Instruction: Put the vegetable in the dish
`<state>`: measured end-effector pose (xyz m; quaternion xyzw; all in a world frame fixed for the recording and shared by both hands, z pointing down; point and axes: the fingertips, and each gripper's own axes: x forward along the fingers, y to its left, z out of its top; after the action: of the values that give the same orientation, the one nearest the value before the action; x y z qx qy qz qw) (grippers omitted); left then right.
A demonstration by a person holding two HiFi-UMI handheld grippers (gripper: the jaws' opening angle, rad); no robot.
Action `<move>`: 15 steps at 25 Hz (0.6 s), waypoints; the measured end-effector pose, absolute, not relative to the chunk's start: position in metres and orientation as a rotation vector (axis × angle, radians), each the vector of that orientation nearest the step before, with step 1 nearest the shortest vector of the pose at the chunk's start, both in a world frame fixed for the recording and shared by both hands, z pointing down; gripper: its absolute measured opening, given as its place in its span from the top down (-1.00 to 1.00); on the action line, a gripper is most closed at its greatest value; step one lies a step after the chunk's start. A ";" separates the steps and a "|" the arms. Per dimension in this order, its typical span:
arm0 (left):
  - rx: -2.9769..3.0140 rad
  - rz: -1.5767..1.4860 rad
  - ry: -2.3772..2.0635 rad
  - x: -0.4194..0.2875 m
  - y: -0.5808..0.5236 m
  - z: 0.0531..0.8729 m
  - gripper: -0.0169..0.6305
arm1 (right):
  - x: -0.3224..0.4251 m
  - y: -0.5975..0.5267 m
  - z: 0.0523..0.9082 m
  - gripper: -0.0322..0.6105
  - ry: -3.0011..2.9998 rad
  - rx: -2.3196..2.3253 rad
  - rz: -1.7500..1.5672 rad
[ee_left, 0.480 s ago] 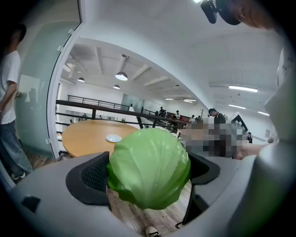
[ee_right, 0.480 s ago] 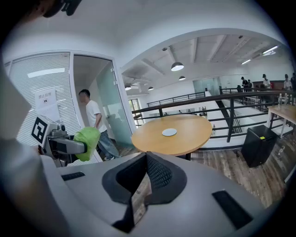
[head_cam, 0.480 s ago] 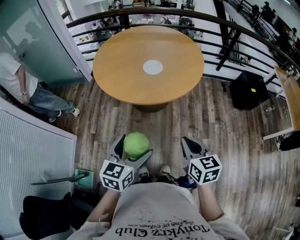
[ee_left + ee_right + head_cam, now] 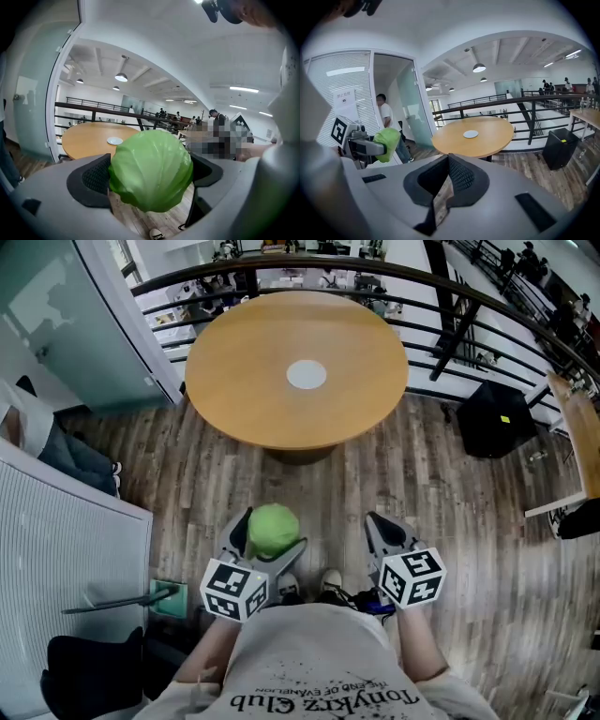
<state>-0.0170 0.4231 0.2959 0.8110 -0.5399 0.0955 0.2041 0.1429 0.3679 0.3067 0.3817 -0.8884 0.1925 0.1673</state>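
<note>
A green cabbage (image 4: 272, 529) is held over the wooden floor, well short of the table; my left gripper (image 4: 272, 533) is shut on it. In the left gripper view the cabbage (image 4: 151, 171) fills the gap between the two dark pads (image 4: 93, 177). The right gripper view shows the cabbage (image 4: 386, 143) from the side. My right gripper (image 4: 377, 524) hangs beside it, shut, with nothing in it; its pads (image 4: 459, 174) meet at the tips. A small white dish (image 4: 306, 374) sits at the centre of the round wooden table (image 4: 234, 390) ahead.
A black railing (image 4: 441, 282) curves behind the table. A glass partition (image 4: 103, 315) and a white slatted wall (image 4: 56, 549) stand at the left, with a person (image 4: 37, 442) beside them. A black box (image 4: 497, 418) and another table's edge (image 4: 577, 442) are at the right.
The person at the left has moved further left, mostly out of the head view. Both grippers and the cabbage have kept their places.
</note>
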 end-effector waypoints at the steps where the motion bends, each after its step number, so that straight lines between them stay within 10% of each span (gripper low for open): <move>1: 2.264 0.264 -1.503 -0.019 0.423 0.295 -0.60 | 0.141 0.368 0.306 0.82 -2.528 1.090 0.546; 15: 2.295 0.258 -1.484 -0.079 0.443 0.295 -0.60 | 0.111 0.372 0.292 0.82 -2.507 1.224 0.508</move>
<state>-0.0791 0.4432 0.2949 0.8196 -0.5301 0.0921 0.1968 0.1105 0.3717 0.2924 0.4267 -0.8738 0.1769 0.1522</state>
